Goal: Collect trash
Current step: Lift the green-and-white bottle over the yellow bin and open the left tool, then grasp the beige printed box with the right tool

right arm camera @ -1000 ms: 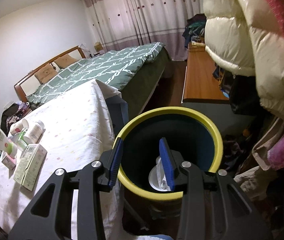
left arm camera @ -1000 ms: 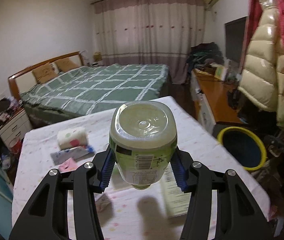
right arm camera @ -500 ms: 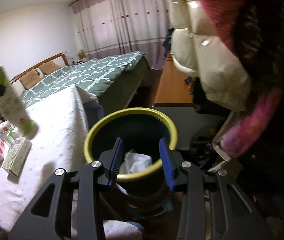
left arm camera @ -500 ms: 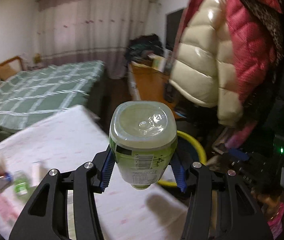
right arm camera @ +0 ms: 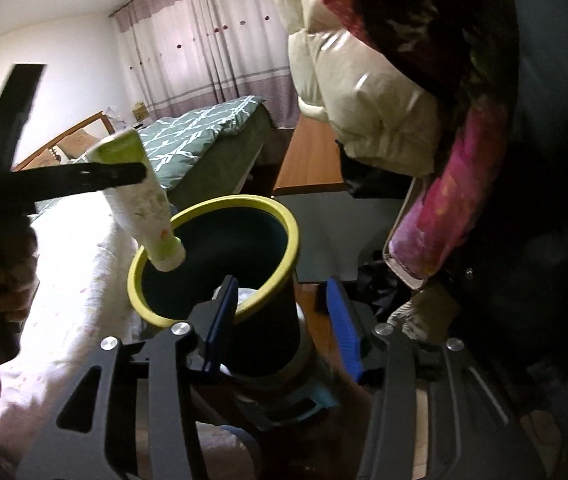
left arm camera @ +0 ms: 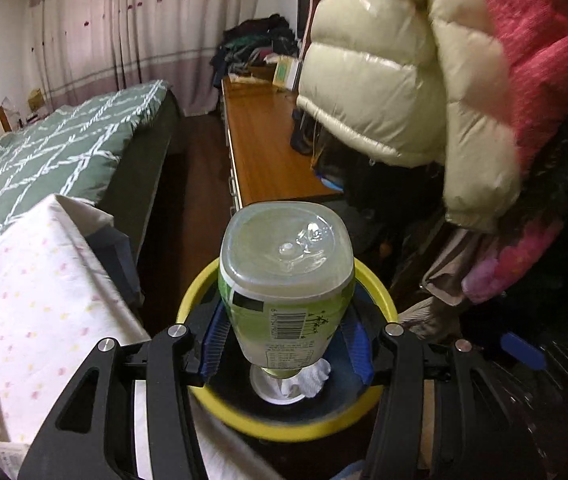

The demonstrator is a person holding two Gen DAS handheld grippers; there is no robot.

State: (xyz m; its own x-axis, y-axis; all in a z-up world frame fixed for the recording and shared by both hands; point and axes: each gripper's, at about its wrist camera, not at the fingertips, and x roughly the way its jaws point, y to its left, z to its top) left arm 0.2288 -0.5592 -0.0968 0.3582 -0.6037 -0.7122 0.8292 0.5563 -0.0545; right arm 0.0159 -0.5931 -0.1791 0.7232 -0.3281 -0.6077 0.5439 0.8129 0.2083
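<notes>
My left gripper (left arm camera: 286,334) is shut on a green-labelled plastic bottle (left arm camera: 286,280), held cap down right above the yellow-rimmed dark trash bin (left arm camera: 284,426). White crumpled paper (left arm camera: 308,378) lies inside the bin. In the right wrist view the bottle (right arm camera: 139,200) hangs tilted over the bin's left rim (right arm camera: 219,204), pinched by the left gripper's fingers (right arm camera: 83,178). My right gripper (right arm camera: 279,328) is open and empty, its fingers standing on either side of the bin's near right wall.
A table with a white dotted cloth (left arm camera: 31,304) stands left of the bin. Puffy cream and red jackets (left arm camera: 424,92) hang close on the right. A wooden sideboard (left arm camera: 267,148) and a green bed (left arm camera: 55,160) lie beyond.
My left gripper has swung right from over the table, carrying the bottle to above the bin. My right gripper has moved right and opened wider around the bin's wall.
</notes>
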